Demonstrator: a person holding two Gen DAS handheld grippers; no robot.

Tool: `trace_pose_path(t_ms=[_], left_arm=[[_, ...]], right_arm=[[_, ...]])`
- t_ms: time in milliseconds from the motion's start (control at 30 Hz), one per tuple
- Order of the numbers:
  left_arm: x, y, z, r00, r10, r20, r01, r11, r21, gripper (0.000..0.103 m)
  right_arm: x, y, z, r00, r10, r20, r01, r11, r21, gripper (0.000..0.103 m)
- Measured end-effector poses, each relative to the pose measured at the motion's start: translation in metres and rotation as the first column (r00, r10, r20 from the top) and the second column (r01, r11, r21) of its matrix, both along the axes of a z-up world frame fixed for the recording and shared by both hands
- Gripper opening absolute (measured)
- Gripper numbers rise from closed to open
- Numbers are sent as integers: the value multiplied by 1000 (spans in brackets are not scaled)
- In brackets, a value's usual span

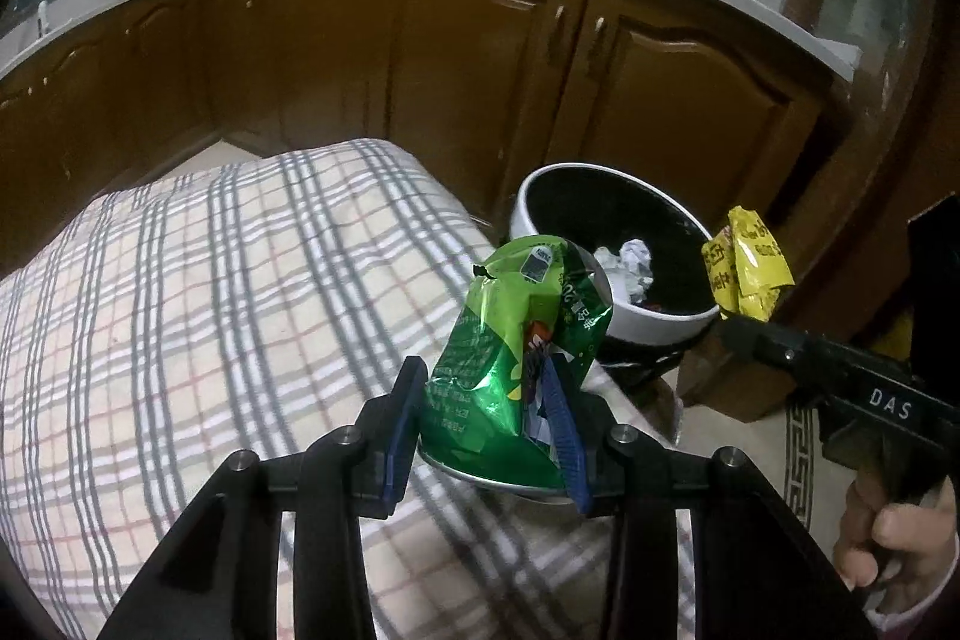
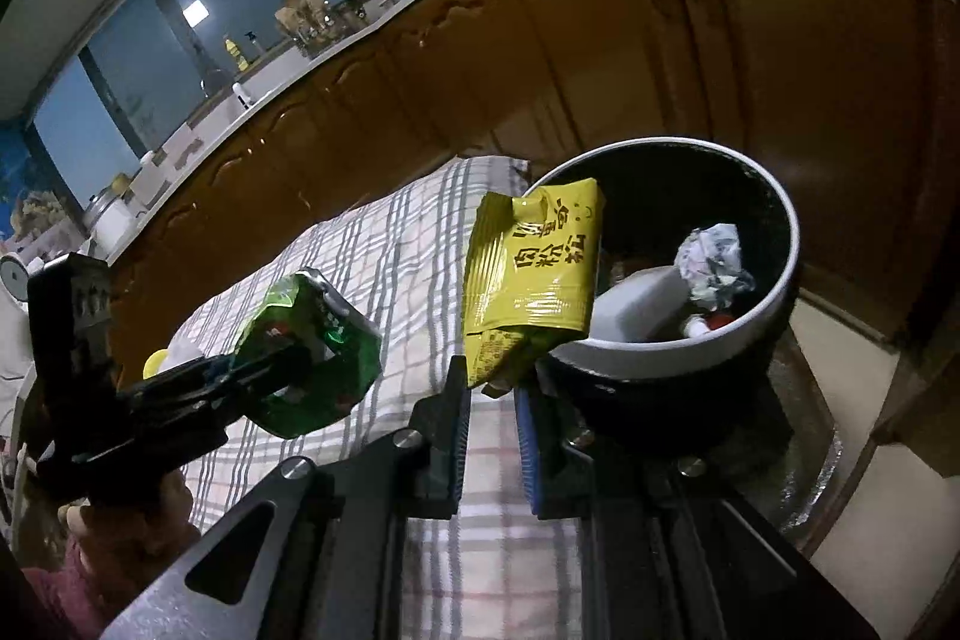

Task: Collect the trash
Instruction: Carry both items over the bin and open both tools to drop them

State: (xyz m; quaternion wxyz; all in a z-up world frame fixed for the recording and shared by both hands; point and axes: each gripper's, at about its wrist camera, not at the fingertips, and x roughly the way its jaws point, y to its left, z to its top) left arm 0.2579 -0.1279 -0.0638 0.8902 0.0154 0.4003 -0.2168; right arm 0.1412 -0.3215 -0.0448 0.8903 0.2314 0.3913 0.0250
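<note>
Trash in both my tongs: left tongs [image 1: 486,388] clench crushed green can [image 1: 519,340] over checked cloth [image 1: 240,292], light, dented, slippery; right tongs [image 2: 489,400] pinch yellow packet [image 2: 534,268] by bottom edge, limp, at trash bin [image 2: 774,292] rim.

Green can [image 1: 516,364]: crushed and creased, foil-bright, printed text on its side; held tilted between the left tongs [image 1: 486,400], above the plaid cloth.
Yellow packet [image 2: 534,274]: crumpled wrapper with black characters; upright, lower edge pinched in the right tongs [image 2: 492,388], at the bin's near rim.
Trash bin [image 2: 786,274]: round, white rim, dark inside, open.
Bin contents: crumpled paper ball [image 2: 714,262], other scraps indistinct.
</note>
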Motion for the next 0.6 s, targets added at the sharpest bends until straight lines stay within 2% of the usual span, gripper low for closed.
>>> trace_pose_path(t_ms=[600], left_arm=[[41, -62, 0, 998, -60, 22, 60, 998, 34, 38]], right_arm=[[13, -47, -6, 998, -64, -18, 64, 998, 5, 15]])
